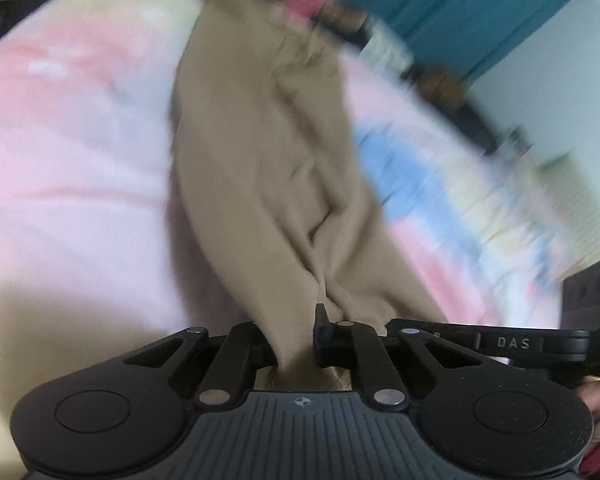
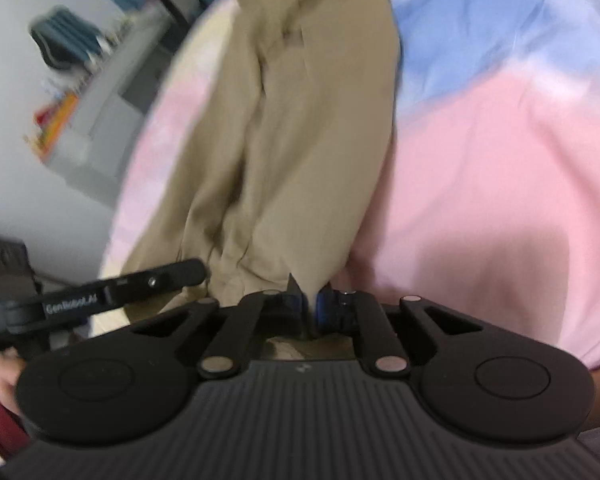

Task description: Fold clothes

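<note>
A tan garment [image 1: 260, 168] hangs stretched over a bed with a pink, blue and cream cover [image 1: 68, 152]. My left gripper [image 1: 296, 340] is shut on one edge of the garment, which runs away from the jaws in folds. In the right wrist view the same tan garment [image 2: 300, 140] runs up from my right gripper [image 2: 309, 304], which is shut on another edge of it. The other gripper's black body [image 1: 532, 344] shows at the right of the left wrist view, and the left one [image 2: 100, 300] at the left of the right wrist view. Both views are motion-blurred.
The bed cover [image 2: 500, 160] fills most of both views. A teal curtain [image 1: 460, 8] and a pale wall [image 1: 560, 100] lie beyond the bed. A grey cabinet with colourful items [image 2: 72, 120] stands to the left in the right wrist view.
</note>
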A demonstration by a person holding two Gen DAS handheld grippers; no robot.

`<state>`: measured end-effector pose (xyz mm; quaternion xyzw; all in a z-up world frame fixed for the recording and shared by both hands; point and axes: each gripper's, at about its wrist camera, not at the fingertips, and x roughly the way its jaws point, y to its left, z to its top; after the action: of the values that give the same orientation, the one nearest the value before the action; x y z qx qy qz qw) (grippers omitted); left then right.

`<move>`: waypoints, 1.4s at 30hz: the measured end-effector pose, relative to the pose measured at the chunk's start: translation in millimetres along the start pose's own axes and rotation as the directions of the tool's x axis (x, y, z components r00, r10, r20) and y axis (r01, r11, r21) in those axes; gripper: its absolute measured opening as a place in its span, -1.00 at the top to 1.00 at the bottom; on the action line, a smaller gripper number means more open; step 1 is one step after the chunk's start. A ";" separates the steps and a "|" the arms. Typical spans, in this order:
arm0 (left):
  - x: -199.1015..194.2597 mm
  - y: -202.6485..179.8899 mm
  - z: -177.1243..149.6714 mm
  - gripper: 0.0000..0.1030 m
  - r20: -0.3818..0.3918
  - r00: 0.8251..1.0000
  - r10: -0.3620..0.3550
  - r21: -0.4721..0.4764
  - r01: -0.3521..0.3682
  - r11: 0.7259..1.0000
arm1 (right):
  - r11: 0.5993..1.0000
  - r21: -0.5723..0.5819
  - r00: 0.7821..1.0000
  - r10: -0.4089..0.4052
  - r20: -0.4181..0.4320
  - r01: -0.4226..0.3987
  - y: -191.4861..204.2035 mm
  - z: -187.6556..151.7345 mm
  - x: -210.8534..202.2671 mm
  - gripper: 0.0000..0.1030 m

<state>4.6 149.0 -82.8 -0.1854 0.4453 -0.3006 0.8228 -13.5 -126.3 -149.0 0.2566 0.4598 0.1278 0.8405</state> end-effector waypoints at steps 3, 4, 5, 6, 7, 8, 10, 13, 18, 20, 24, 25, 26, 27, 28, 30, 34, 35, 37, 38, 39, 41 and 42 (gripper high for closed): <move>-22.8 -10.2 -1.1 0.82 0.110 0.988 -0.107 0.015 0.106 0.994 | 0.998 -0.010 0.992 0.060 0.113 -0.060 -0.7 8.8 -37.9 0.82; -30.4 -14.5 -2.1 0.82 0.144 0.981 -0.132 0.024 0.130 0.991 | 0.996 -0.015 0.986 0.086 0.144 -0.084 0.6 11.2 -48.8 0.82; -36.9 -18.8 -3.2 0.83 0.170 0.973 -0.155 0.028 0.152 0.988 | 0.994 -0.021 0.980 0.111 0.168 -0.109 3.2 13.0 -58.0 0.83; -42.9 -23.1 -4.3 0.83 0.194 0.965 -0.177 0.030 0.175 0.984 | 0.991 -0.029 0.973 0.130 0.189 -0.127 6.2 13.3 -66.2 0.83; -49.3 -27.4 -5.5 0.83 0.210 0.958 -0.195 0.035 0.192 0.981 | 0.990 -0.040 0.968 0.143 0.208 -0.137 9.5 12.1 -73.4 0.83; -55.7 -32.1 -8.3 0.83 0.222 0.953 -0.207 0.042 0.203 0.978 | 0.988 -0.052 0.962 0.155 0.225 -0.147 11.5 10.6 -81.0 0.83; -68.3 -41.9 -15.0 0.84 0.241 0.943 -0.230 0.055 0.223 0.973 | 0.983 -0.081 0.954 0.181 0.240 -0.166 10.3 7.6 -94.7 0.83; -88.7 -59.1 -29.9 0.85 0.254 0.931 -0.262 0.080 0.250 0.965 | 0.974 -0.107 0.946 0.219 0.240 -0.198 4.1 -7.8 -117.9 0.83; -118.9 -90.3 -61.3 0.85 0.266 0.915 -0.303 0.119 0.281 0.952 | 0.960 -0.117 0.929 0.276 0.248 -0.254 1.1 -33.4 -151.3 0.83; -123.1 -102.4 -62.2 0.85 0.277 0.916 -0.289 0.138 0.260 0.956 | 0.958 -0.112 0.922 0.283 0.263 -0.262 1.6 -35.2 -158.0 0.83; -117.9 -123.3 -37.5 0.84 0.297 0.925 -0.235 0.208 0.178 0.962 | 0.960 -0.116 0.906 0.279 0.318 -0.255 6.8 -18.1 -154.2 0.83; -115.0 -127.0 -27.7 0.84 0.304 0.927 -0.221 0.225 0.155 0.962 | 0.961 -0.113 0.901 0.278 0.334 -0.254 7.9 -8.6 -149.9 0.83; -111.8 -130.1 -17.1 0.84 0.312 0.927 -0.207 0.241 0.133 0.961 | 0.961 -0.109 0.895 0.277 0.349 -0.254 7.8 0.8 -145.8 0.83; -108.6 -133.1 -6.4 0.84 0.321 0.927 -0.193 0.257 0.110 0.960 | 0.961 -0.102 0.891 0.276 0.361 -0.257 7.3 11.5 -141.1 0.83; -107.0 -134.0 4.0 0.83 0.328 0.927 -0.180 0.264 0.093 0.960 | 0.961 -0.091 0.887 0.276 0.369 -0.261 6.1 23.6 -135.8 0.83; -100.6 -135.1 27.7 0.83 0.334 0.930 -0.155 0.261 0.066 0.963 | 0.967 -0.087 0.890 0.254 0.379 -0.239 7.3 45.7 -120.2 0.83; -67.3 -123.3 74.1 0.82 0.342 0.935 -0.093 0.243 0.007 0.970 | 0.981 -0.090 0.898 0.195 0.393 -0.174 12.1 88.6 -85.4 0.83; -54.6 -118.3 85.2 0.82 0.342 0.937 -0.072 0.238 -0.012 0.971 | 0.983 -0.091 0.900 0.180 0.397 -0.157 13.3 99.3 -76.7 0.83; -28.4 -104.1 102.6 0.80 0.336 0.941 -0.032 0.223 -0.047 0.974 | 0.989 -0.091 0.908 0.145 0.394 -0.118 11.2 116.5 -52.6 0.83; -14.4 -96.0 110.4 0.79 0.330 0.944 -0.013 0.213 -0.061 0.975 | 0.991 -0.089 0.914 0.127 0.387 -0.100 8.2 121.7 -39.0 0.83; -0.3 -88.0 118.1 0.78 0.323 0.946 0.005 0.204 -0.074 0.976 | 0.993 -0.088 0.919 0.108 0.379 -0.081 5.2 126.9 -25.4 0.83; 25.6 -65.1 134.0 0.77 0.305 0.951 0.039 0.185 -0.099 0.978 | 0.995 -0.086 0.929 0.072 0.364 -0.043 -0.8 137.3 1.8 0.82; 37.9 -55.9 138.3 0.75 0.301 0.952 0.056 0.181 -0.115 0.977 | 0.996 -0.085 0.933 0.053 0.356 -0.024 -3.8 142.5 15.4 0.82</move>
<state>119.0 87.2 -0.4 -0.1267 0.2938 -0.2760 0.9064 114.3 -167.2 -98.5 0.2511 0.2886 0.1137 0.9169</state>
